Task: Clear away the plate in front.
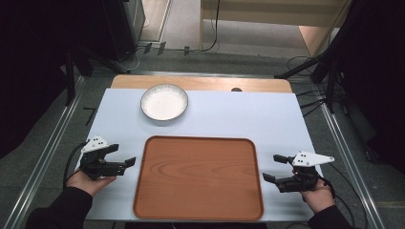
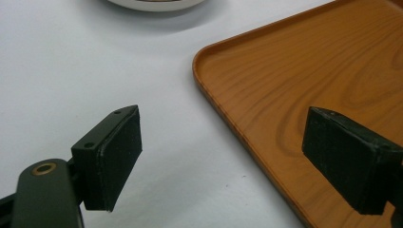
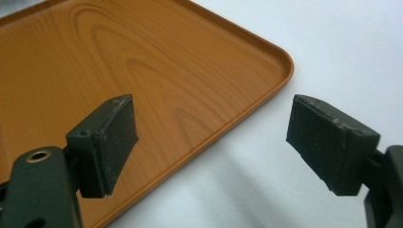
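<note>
A brown wood-grain tray (image 1: 198, 177) lies empty on the white table cover near the front. Behind it, left of centre, stands an empty white bowl (image 1: 164, 102). My left gripper (image 1: 122, 155) is held just left of the tray, open, with nothing between its jaws; in the left gripper view its jaws straddle the tray's rim (image 2: 223, 111), and the bowl's edge (image 2: 152, 4) shows at the top. My right gripper (image 1: 273, 168) sits at the tray's right side, open and empty; in the right gripper view the tray's rounded corner (image 3: 280, 61) lies between its jaws.
The white cover (image 1: 239, 117) lies over a wooden table (image 1: 200, 83) framed by metal rails (image 1: 344, 148). Cables and black stand legs (image 1: 305, 67) lie on the floor beyond the far edge. Bare cover stretches right of the bowl.
</note>
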`<state>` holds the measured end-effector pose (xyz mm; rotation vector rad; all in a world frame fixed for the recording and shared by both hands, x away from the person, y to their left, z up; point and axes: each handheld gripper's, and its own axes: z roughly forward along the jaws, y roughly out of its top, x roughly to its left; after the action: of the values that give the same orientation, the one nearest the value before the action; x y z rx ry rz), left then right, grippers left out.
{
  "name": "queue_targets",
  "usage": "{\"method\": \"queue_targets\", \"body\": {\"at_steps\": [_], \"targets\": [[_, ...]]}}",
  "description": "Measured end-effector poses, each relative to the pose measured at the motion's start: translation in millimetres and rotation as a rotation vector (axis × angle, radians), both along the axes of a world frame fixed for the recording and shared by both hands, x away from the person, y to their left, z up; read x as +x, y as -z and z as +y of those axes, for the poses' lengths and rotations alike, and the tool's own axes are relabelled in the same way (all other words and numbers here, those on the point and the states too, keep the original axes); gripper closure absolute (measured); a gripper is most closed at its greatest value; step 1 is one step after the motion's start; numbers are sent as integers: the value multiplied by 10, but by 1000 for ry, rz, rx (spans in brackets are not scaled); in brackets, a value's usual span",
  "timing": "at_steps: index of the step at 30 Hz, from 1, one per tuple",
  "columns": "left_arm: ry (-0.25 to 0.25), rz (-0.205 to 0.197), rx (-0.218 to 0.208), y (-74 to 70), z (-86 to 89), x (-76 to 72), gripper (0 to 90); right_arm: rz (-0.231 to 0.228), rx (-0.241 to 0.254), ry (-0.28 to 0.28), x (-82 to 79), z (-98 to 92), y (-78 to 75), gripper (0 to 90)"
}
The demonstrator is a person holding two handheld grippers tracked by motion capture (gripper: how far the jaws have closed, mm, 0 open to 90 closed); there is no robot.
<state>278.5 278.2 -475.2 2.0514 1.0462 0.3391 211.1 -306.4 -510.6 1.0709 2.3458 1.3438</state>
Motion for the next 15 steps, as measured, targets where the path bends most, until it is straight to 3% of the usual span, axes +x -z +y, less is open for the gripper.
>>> {"method": "queue_targets", "body": {"at_steps": [5, 7, 15], "targets": [[23, 7, -26, -8, -3, -6, 153, 0, 2, 0, -4, -5, 2, 178], [22, 5, -9, -6, -10, -9, 158, -1, -2, -3, -2, -3, 5, 178], [29, 15, -32, -18, -16, -11, 166, -1, -1, -4, 0, 1, 8, 178]]}}
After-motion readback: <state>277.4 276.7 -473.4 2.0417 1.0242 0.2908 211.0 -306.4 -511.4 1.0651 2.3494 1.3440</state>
